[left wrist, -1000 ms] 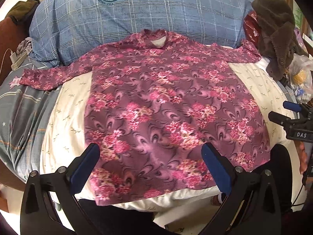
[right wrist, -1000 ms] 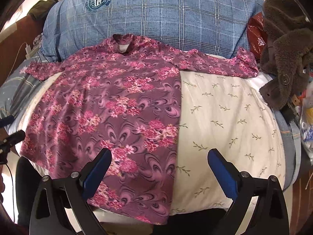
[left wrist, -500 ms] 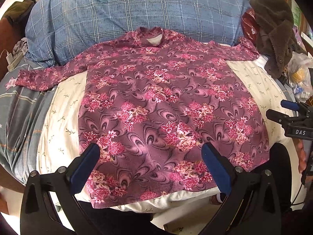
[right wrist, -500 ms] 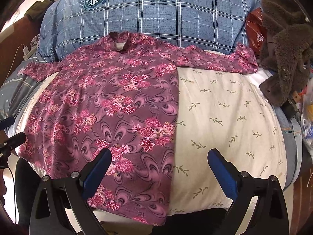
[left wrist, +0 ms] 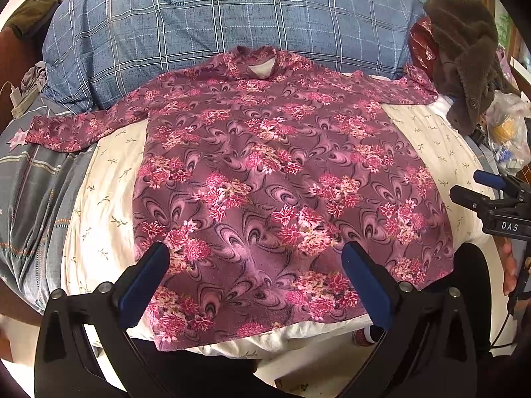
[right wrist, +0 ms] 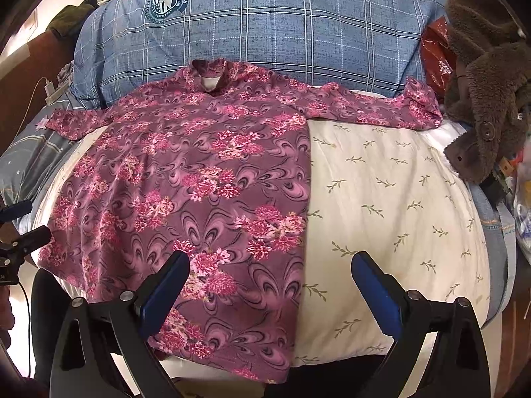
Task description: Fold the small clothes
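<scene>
Beside floral shirt (left wrist: 285, 182), right gripper (left wrist: 491, 189), left view only

A bed (right wrist: 391, 199) covered in a cream sheet with small leaf sprigs carries everything. Spread flat on it is a long-sleeved purple floral shirt (left wrist: 275, 182), neck toward the head end, both sleeves stretched out sideways, hem at the near edge. A blue plaid pillow (right wrist: 282, 30) with round crests lies across the head end, the shirt's collar resting against it. A brown fleecy garment (right wrist: 484, 76) is heaped at the right edge, a grey striped quilt (left wrist: 30, 192) at the left.
</scene>
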`<state>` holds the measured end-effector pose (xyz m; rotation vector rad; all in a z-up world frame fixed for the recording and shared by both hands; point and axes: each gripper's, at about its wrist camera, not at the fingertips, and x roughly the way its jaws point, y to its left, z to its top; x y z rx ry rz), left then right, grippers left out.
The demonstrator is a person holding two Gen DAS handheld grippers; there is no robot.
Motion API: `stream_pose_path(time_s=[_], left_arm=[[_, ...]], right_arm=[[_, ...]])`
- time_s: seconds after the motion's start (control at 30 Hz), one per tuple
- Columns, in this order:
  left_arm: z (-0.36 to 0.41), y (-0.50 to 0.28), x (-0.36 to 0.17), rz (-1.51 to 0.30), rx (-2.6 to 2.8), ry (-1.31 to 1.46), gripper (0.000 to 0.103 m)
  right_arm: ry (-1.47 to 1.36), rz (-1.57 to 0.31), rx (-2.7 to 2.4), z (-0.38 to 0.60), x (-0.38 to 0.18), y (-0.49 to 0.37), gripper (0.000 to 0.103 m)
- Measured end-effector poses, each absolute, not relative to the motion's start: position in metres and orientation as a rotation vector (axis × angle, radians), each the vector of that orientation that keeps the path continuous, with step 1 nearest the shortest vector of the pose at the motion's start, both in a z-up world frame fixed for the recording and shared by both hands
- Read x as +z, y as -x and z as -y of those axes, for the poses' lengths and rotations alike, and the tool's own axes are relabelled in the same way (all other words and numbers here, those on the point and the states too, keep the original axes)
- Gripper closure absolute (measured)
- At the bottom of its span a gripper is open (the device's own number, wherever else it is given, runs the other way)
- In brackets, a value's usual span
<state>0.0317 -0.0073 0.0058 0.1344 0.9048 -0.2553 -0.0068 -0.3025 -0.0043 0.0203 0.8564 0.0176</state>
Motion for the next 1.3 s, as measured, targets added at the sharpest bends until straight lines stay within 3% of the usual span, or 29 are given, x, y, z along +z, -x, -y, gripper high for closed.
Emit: stream_pose_path(time_s=[0.67, 1.3], left_arm=[[0.001, -0.028, 0.011, -0.863, -0.245, -0.134, 0.0], [-0.003, -0.051, -0.003, -0.941, -0.206, -0.115, 0.0]], right_arm=[[-0.004, -0.861, 0.041, 0.284, 0.003, 0.004, 0.005], [-0.073, -0.853, -0.002, 0.318, -0.007, 0.02, 0.005]])
